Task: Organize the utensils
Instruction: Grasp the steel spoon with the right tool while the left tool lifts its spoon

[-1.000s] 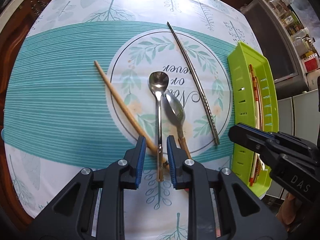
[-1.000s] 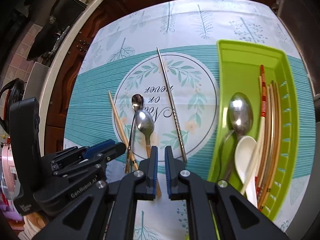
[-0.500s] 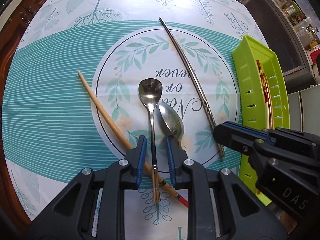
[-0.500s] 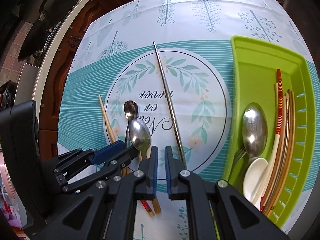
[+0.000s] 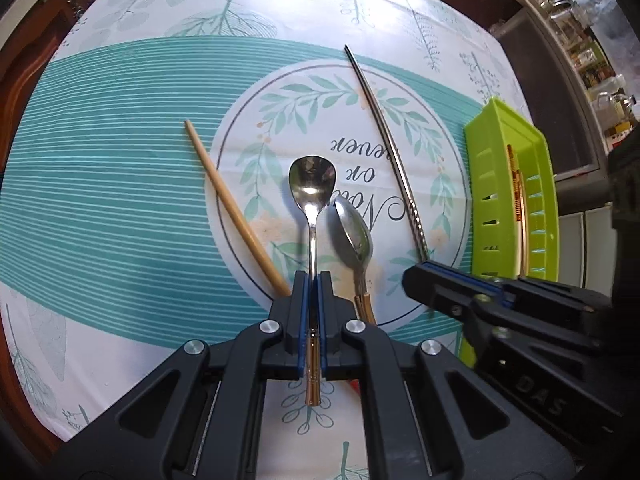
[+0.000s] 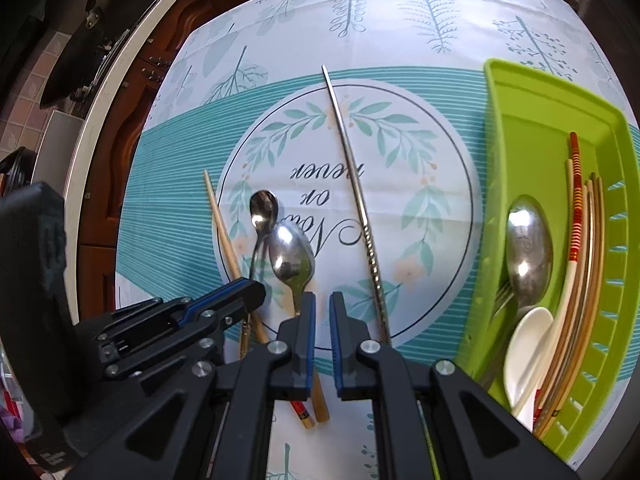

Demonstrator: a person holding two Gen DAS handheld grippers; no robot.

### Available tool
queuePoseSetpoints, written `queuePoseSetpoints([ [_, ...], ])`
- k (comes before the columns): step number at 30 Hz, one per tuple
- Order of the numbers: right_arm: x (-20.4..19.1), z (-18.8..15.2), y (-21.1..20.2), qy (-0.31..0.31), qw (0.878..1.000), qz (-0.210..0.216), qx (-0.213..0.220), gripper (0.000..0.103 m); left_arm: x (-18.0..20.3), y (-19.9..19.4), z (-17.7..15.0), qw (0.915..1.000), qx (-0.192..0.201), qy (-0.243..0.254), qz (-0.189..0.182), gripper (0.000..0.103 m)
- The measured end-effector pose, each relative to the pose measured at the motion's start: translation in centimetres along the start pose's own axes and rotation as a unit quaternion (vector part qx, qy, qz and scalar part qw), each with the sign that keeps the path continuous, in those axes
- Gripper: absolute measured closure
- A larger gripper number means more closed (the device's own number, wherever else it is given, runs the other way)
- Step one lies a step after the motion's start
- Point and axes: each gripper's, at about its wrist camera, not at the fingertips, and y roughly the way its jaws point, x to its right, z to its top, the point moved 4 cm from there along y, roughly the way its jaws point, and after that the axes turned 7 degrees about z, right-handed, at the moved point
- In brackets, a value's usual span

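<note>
Teal stripes band a white leaf-printed tablecloth point(image 5: 120, 208), with a round wreath print and upside-down lettering in the middle. Dark carved wood cabinets point(image 6: 120, 128) run past the cloth at 10 o'clock in the right wrist view, and a counter with jars point(image 5: 576, 12) shows at 2 o'clock in the left wrist view.

On the print lie a wooden chopstick point(image 5: 228, 204) at 9 o'clock, a steel chopstick point(image 5: 394, 156) at 2 o'clock, and a second spoon point(image 5: 356, 236) whose bowl lies against the neck of the small spoon point(image 5: 312, 184).

At 3 o'clock sits the green tray point(image 6: 532, 128), holding a big spoon point(image 6: 528, 248), a white spoon point(image 6: 524, 352) and chopsticks point(image 6: 580, 264).

The left gripper point(image 5: 312, 292) pinches the small spoon's handle. The right gripper point(image 6: 322, 312) hangs just beside it, jaws narrowly apart with nothing between them, beside the second spoon's handle.
</note>
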Motion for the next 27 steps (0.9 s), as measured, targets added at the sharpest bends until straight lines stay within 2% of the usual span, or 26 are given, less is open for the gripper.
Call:
queuePoseSetpoints([
  [1, -0.1, 0.0, 0.2, -0.002, 1.000, 0.000, -0.002, 0.096, -0.2, -0.4, 0.0, 1.0000, 0.003, -0.003, -0.003, 0.101],
  [3, -0.4, -0.1, 0.6, -0.006, 1.000, -0.003, -0.005, 0.085, -0.8, -1.3, -0.3, 0.9998, 0.012, -0.010, -0.009, 0.101],
  [5, -0.7, -0.2, 0.8, -0.013, 1.000, -0.011, -0.004, 0.081, -1.5, -2.3, -0.2, 0.9997, 0.017, -0.016, -0.011, 0.101],
  [9, -1.5, -0.3, 1.6, -0.029, 0.999, -0.028, -0.007, 0.081, -2.6, -3.2, -0.6, 0.9992, 0.023, -0.029, -0.012, 0.101],
  [17, -3.3, -0.7, 3.3, -0.077, 0.992, -0.104, 0.004, 0.081, -4.7, -3.9, -1.6, 0.9986, 0.030, -0.043, -0.010, 0.101],
  [20, -4.3, -1.0, 3.6, -0.104, 0.984, -0.144, 0.015, 0.084, -4.8, -3.8, -1.9, 0.9986, 0.030, -0.042, -0.011, 0.101],
  [23, -4.6, -1.3, 3.5, -0.117, 0.976, -0.182, 0.036, 0.098, -4.9, -3.8, -2.2, 0.9987, 0.028, -0.041, -0.011, 0.101],
  [27, -4.0, -1.5, 3.0, -0.106, 0.978, -0.170, 0.052, 0.098, -4.9, -3.9, -2.7, 0.9989, 0.026, -0.038, -0.010, 0.101],
])
